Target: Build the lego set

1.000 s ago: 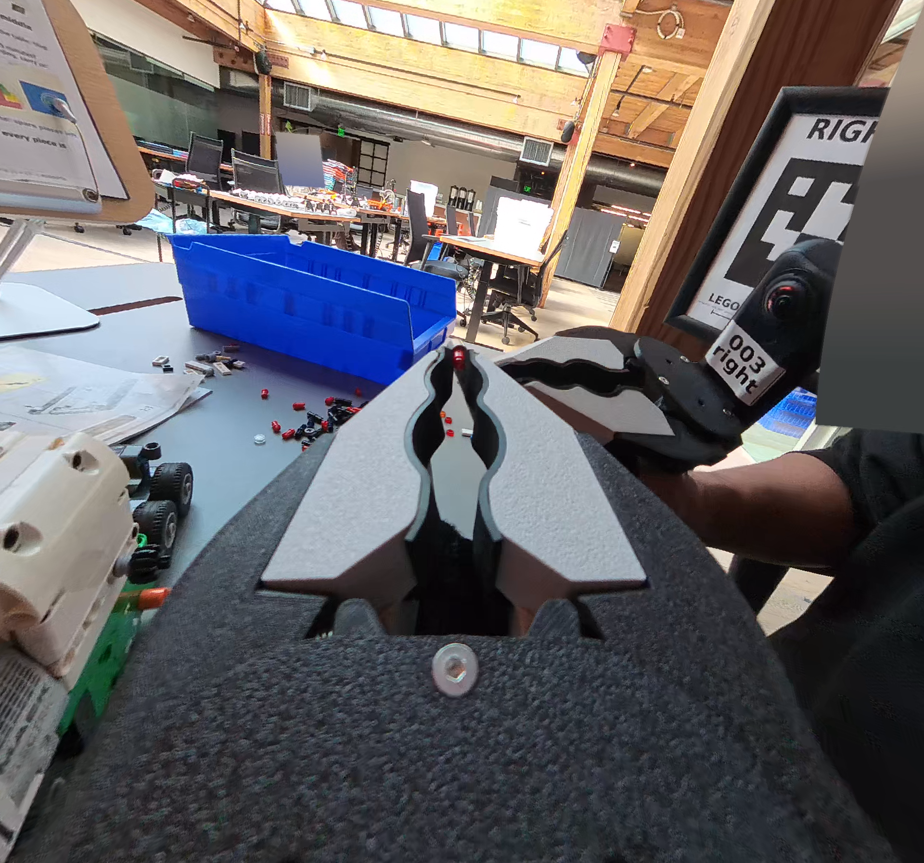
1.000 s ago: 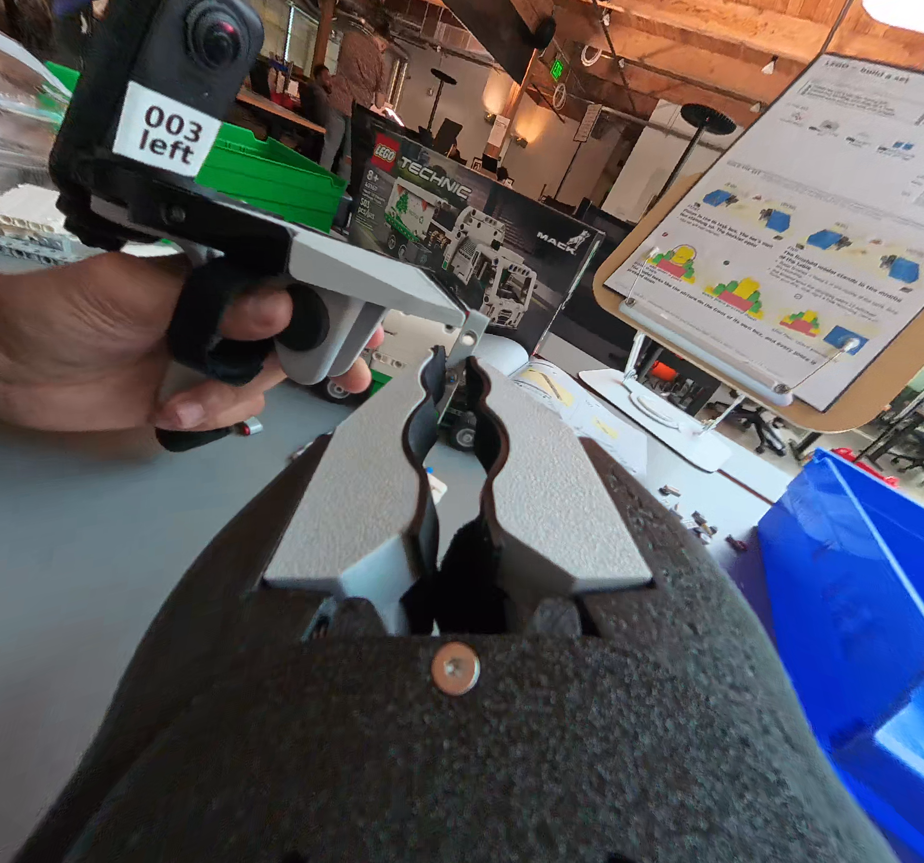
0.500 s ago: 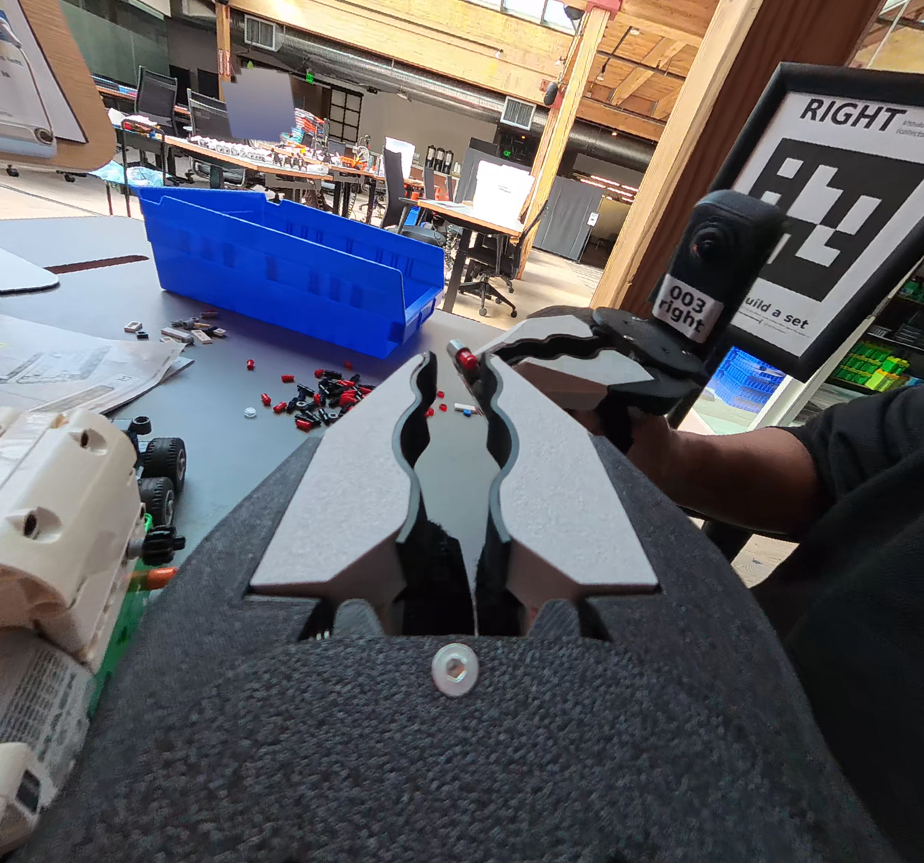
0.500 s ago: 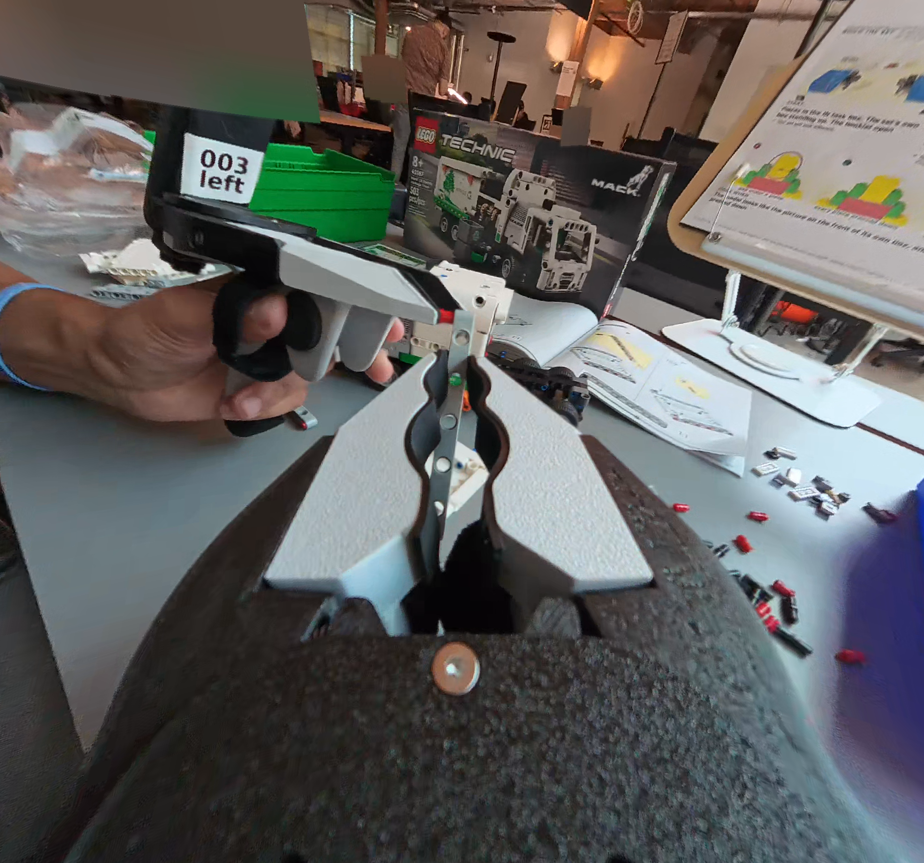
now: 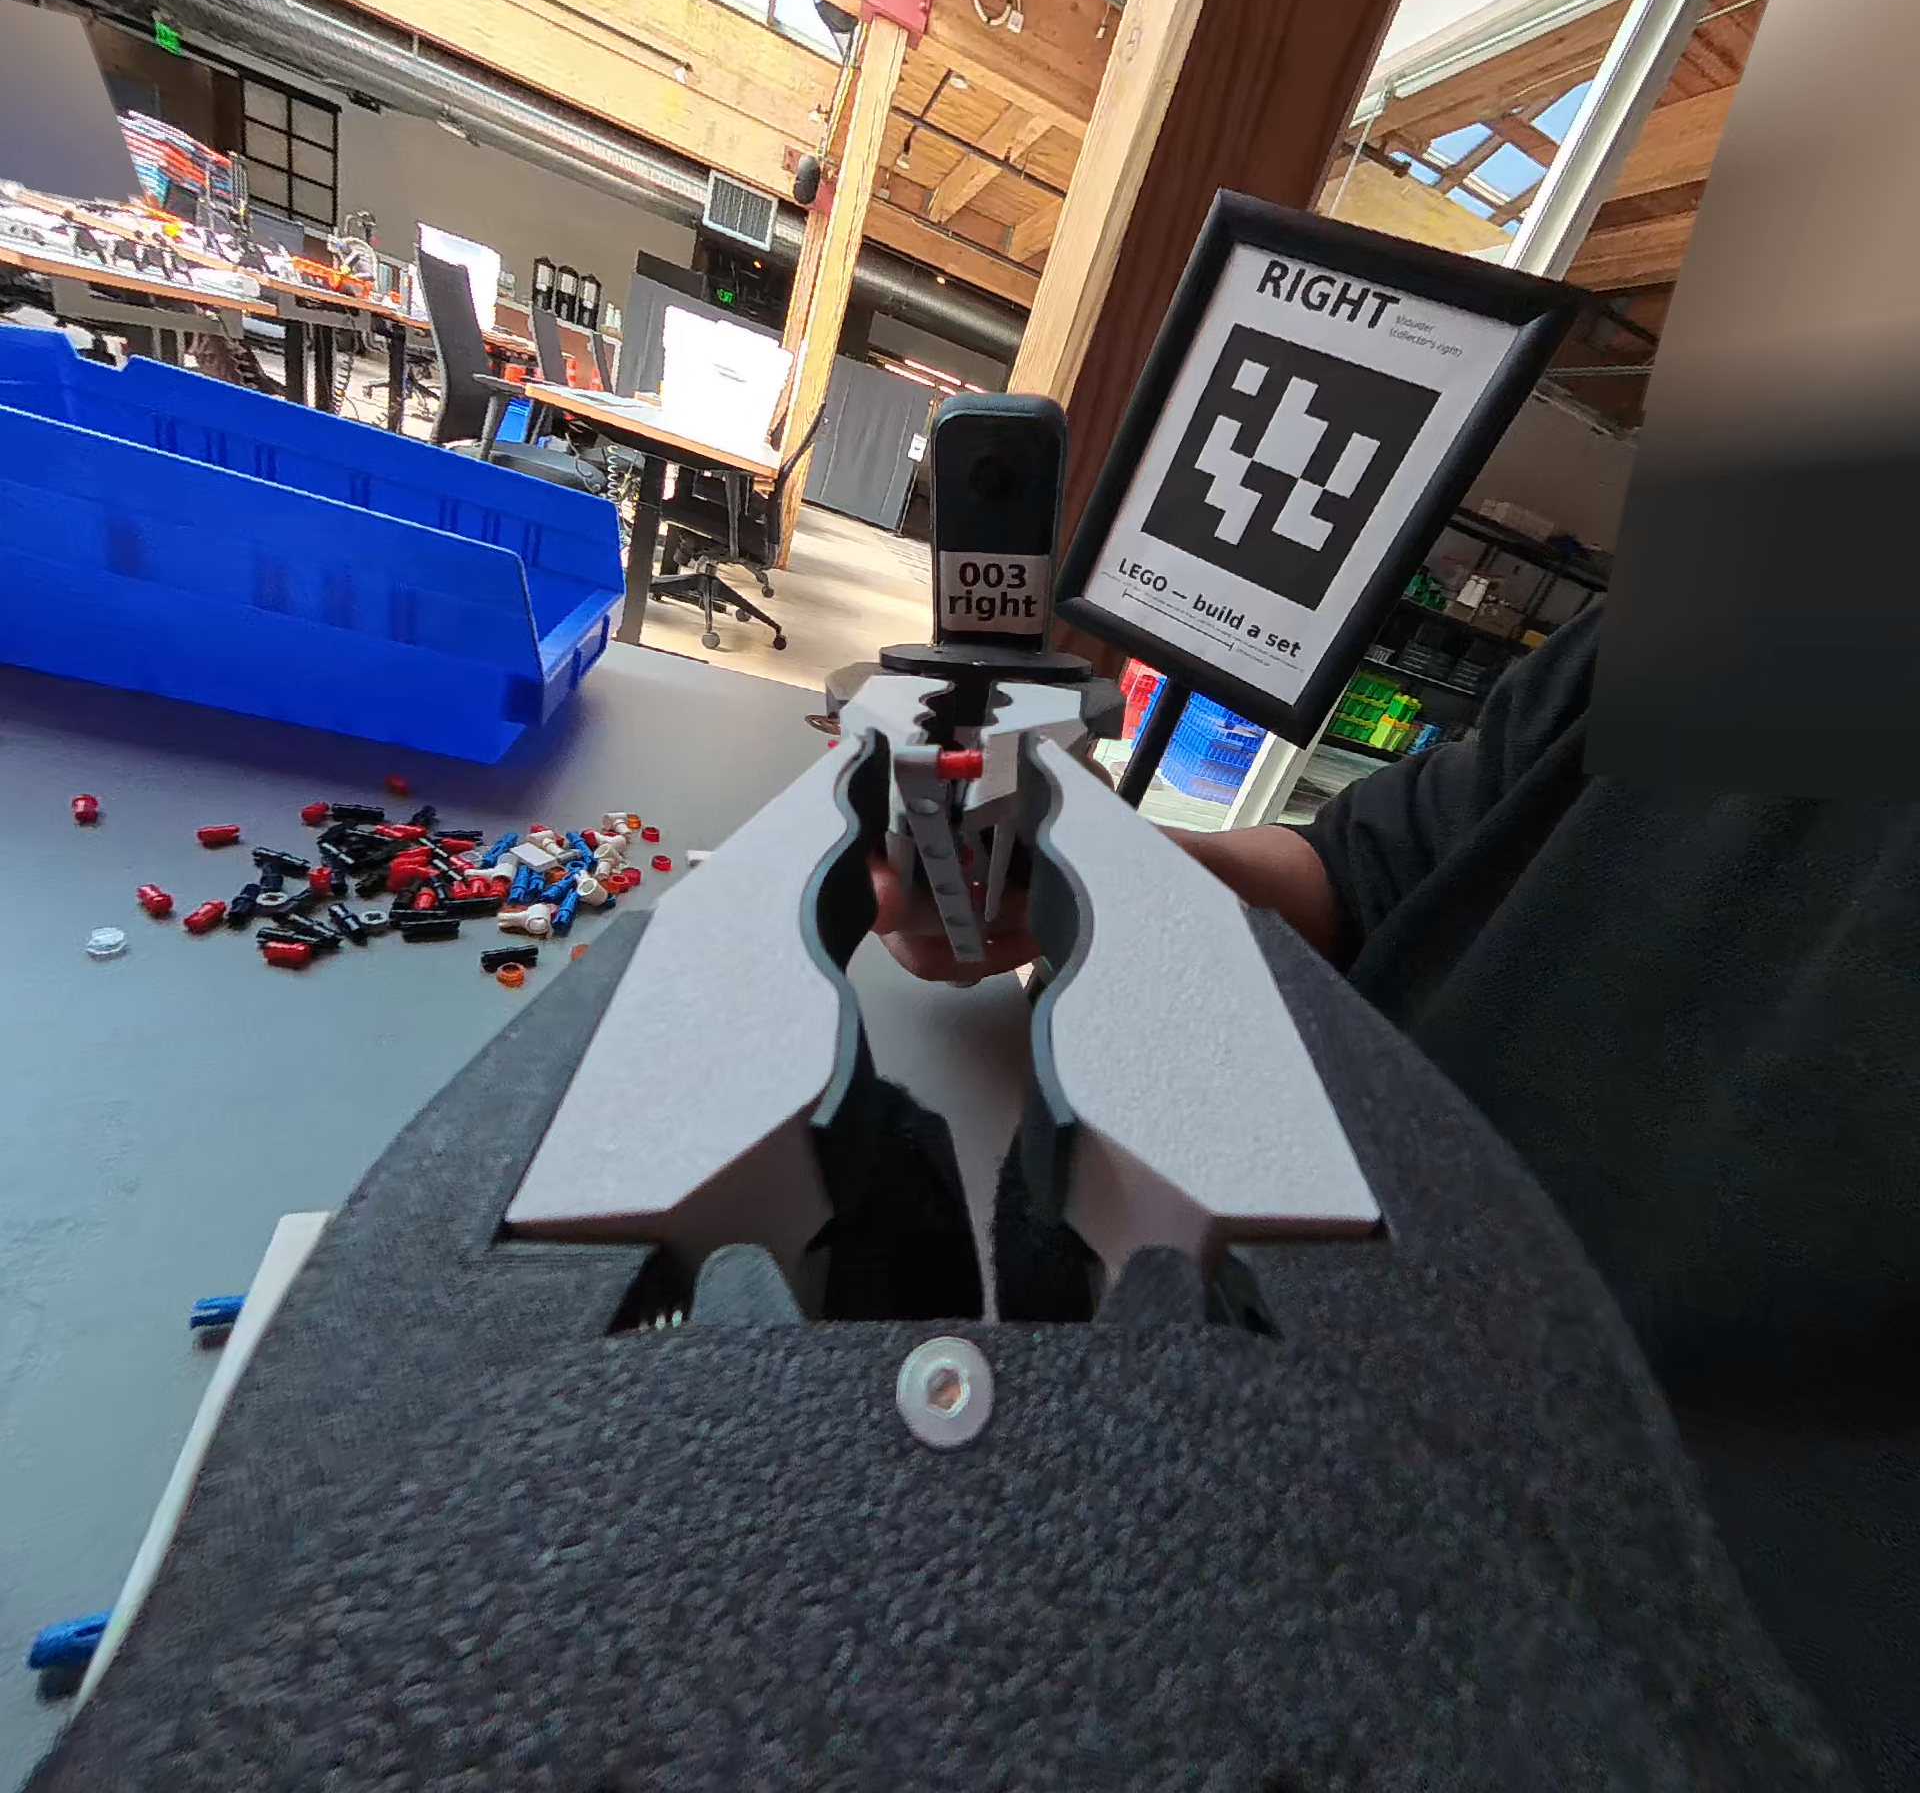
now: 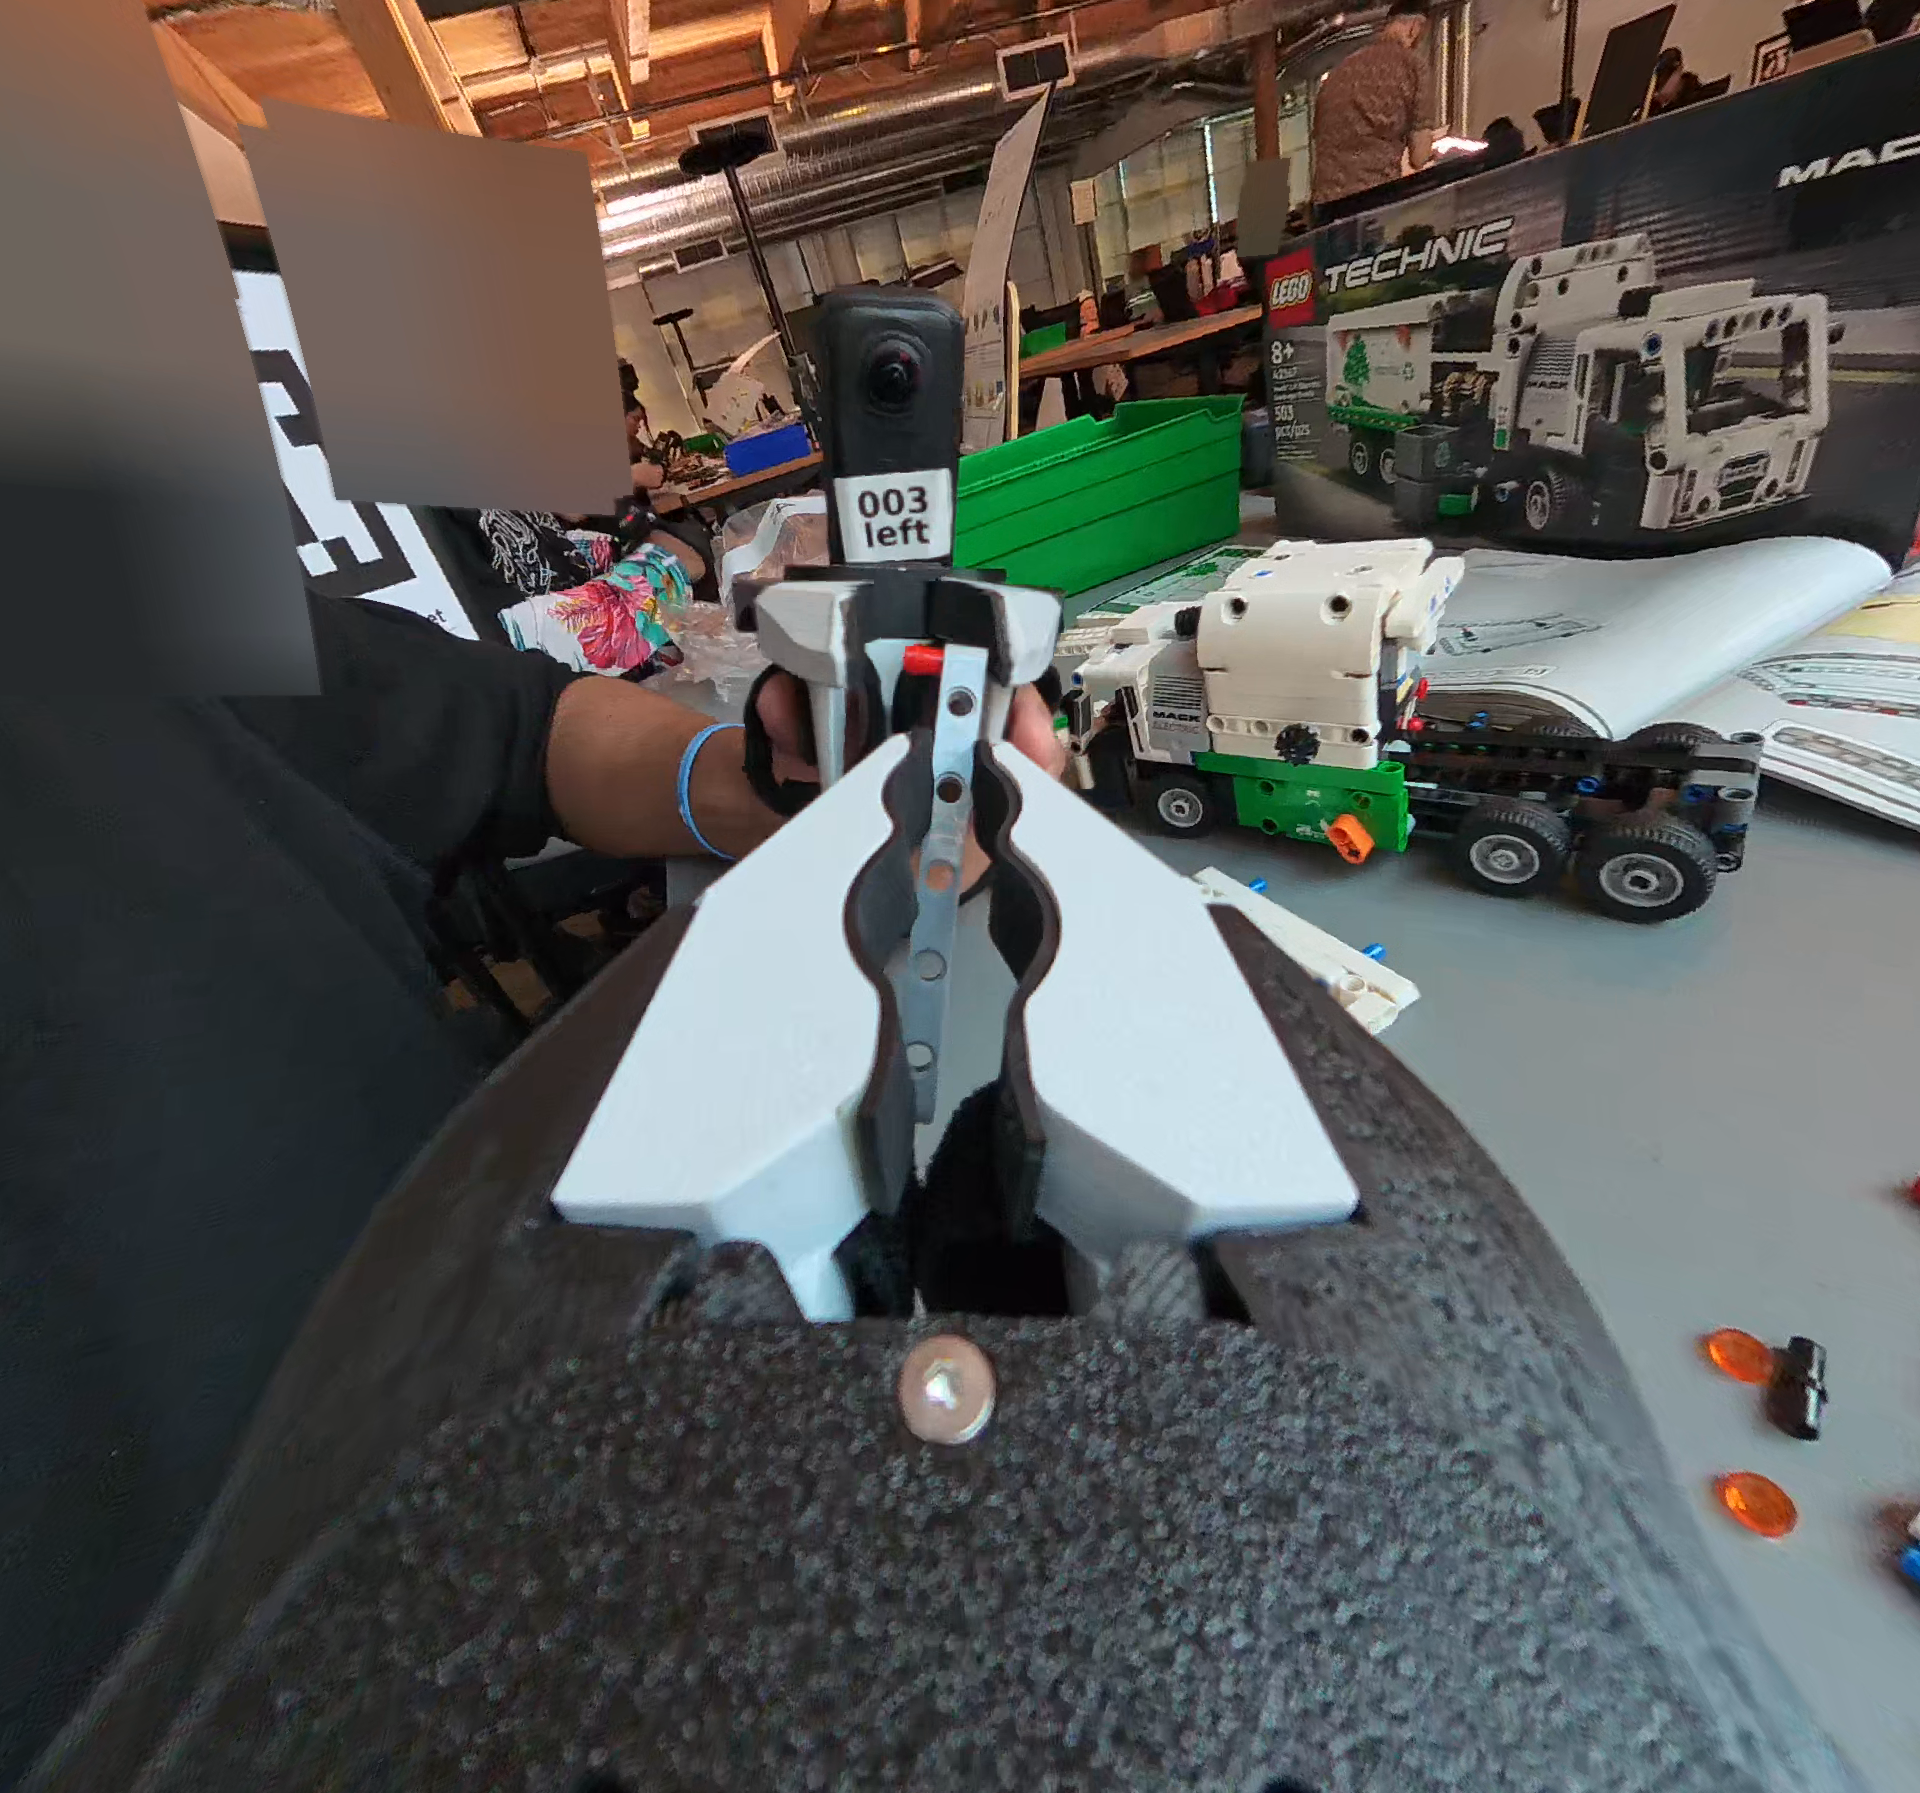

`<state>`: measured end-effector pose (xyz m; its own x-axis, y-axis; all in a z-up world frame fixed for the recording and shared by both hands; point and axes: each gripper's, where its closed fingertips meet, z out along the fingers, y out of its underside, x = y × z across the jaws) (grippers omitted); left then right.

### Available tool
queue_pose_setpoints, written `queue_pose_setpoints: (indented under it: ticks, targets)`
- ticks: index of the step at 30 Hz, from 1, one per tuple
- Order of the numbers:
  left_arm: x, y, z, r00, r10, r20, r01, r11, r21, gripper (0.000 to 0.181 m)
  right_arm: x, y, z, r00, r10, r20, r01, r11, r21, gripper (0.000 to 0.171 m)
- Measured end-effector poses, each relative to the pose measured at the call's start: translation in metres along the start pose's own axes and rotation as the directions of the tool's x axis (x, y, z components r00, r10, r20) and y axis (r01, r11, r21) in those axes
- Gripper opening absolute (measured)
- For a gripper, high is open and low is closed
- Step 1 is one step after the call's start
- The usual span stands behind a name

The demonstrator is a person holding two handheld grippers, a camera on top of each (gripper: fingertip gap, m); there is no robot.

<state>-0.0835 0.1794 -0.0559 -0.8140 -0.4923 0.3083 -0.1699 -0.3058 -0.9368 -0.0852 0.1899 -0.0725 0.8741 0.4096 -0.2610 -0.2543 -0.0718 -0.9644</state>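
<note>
I'm facing my two grippers tip to tip above the grey table (image 5: 312,1068).

Right gripper (image 6: 951,756) is clamping a grey beam (image 6: 940,870) carrying a red pin (image 5: 958,762); left gripper (image 5: 951,756) is gaping, the truck (image 6: 1351,704) and loose pieces (image 5: 416,870) sitting aside.

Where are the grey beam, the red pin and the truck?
Grey beam (image 6: 940,870): right wrist view, mid-length.
Red pin (image 5: 958,762): left wrist view, its side.
Truck (image 6: 1288,663): right wrist view, white cab.

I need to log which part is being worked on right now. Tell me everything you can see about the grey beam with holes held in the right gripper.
The grey beam is a long, thin, flat strip that looks like plastic, with a row of round holes along it. It lies lengthwise between the fingers of the right gripper, which is shut on it, and its far end sticks out past the tips. A red pin sits at that end. The left gripper, open, faces it around that end.
</note>
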Motion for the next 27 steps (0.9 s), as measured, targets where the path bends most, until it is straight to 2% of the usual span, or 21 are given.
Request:
queue_pose_setpoints:
  ticks: [10, 17, 19, 20, 21, 23, 25, 27]
  targets:
    - [-0.001, 0.002, -0.001, 1.000, -0.020, -0.007, 0.020, 1.000, -0.007, 0.007, -0.005, 0.004, 0.003, 1.000, -0.003, 0.026, 0.003, 1.000, -0.021, 0.006]
    - [-0.001, 0.001, -0.002, 1.000, -0.021, -0.013, 0.021, 1.000, -0.021, 0.007, -0.006, 0.002, 0.004, 0.999, 0.017, 0.029, -0.016, 0.999, -0.037, 0.006]
    - [-0.004, 0.001, -0.003, 1.000, 0.002, -0.012, -0.003, 0.999, -0.049, 0.008, -0.003, 0.001, 0.003, 0.999, 0.026, 0.038, -0.022, 0.996, -0.089, 0.006]
    - [-0.008, -0.002, -0.006, 0.999, 0.044, 0.009, -0.043, 0.997, -0.069, 0.016, -0.001, 0.001, 0.003, 0.998, 0.038, 0.054, -0.030, 0.990, -0.140, 0.006]
    - [-0.014, -0.009, -0.010, 0.993, 0.104, 0.052, -0.099, 0.991, -0.093, 0.024, 0.000, 0.006, 0.004, 0.995, 0.061, 0.082, -0.041, 0.973, -0.228, 0.006]
    - [-0.021, -0.012, -0.023, 0.973, 0.210, 0.092, -0.184, 0.954, -0.236, 0.021, 0.010, 0.015, 0.006, 0.995, 0.004, 0.103, 0.037, 0.919, -0.392, 0.006]
    - [-0.011, 0.015, -0.042, 0.976, 0.214, 0.029, -0.175, 0.862, -0.476, 0.026, 0.011, 0.018, 0.013, 0.984, -0.057, 0.169, 0.132, 0.869, -0.476, 0.006]
    - [-0.009, 0.040, -0.059, 0.965, 0.255, 0.064, -0.166, 0.777, -0.607, 0.027, 0.003, 0.027, 0.023, 0.961, -0.090, 0.260, 0.224, 0.804, -0.551, 0.006]
